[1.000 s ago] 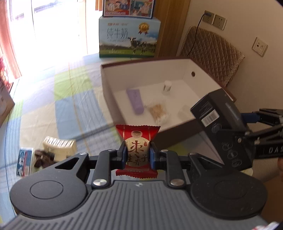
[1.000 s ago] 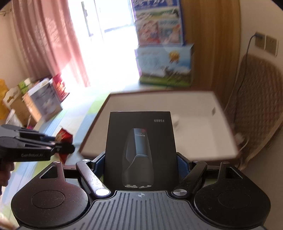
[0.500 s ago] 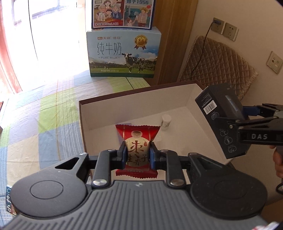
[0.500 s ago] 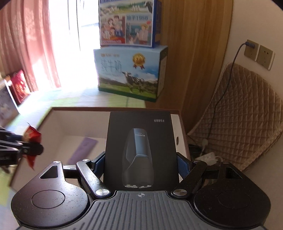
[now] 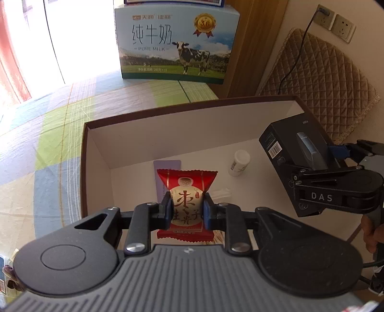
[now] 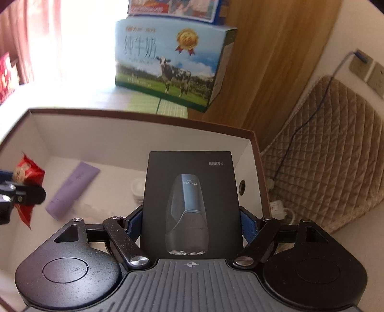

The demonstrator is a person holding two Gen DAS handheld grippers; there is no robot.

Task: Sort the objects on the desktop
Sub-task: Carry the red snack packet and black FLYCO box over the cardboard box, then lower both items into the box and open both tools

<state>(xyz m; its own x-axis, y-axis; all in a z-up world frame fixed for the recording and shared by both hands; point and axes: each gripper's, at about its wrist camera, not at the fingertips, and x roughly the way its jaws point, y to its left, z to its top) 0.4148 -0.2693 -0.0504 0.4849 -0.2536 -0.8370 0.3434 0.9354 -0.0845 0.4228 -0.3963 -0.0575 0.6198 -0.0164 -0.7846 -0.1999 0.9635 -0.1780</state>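
My left gripper (image 5: 187, 208) is shut on a red snack packet (image 5: 186, 192) and holds it above the open white box (image 5: 96, 153). My right gripper (image 6: 190, 223) is shut on a black shaver box (image 6: 189, 192), also over the white box (image 6: 249, 148). In the left wrist view the shaver box (image 5: 292, 146) hangs at the box's right side. In the right wrist view the snack packet (image 6: 26, 172) shows at the far left. Inside the white box lie a purple tube (image 6: 72, 189), a small white bottle (image 5: 238, 163) and a clear packet (image 5: 220, 193).
A milk carton (image 5: 175, 43) stands on the checked tablecloth (image 5: 48, 134) behind the box. A quilted brown cushion (image 5: 319, 79) leans on the wall to the right, with wall sockets (image 5: 336, 22) and a cable above it.
Both grippers have moved forward and lower over the white box, each keeping its object. The shaver box has tilted and come further into the box.
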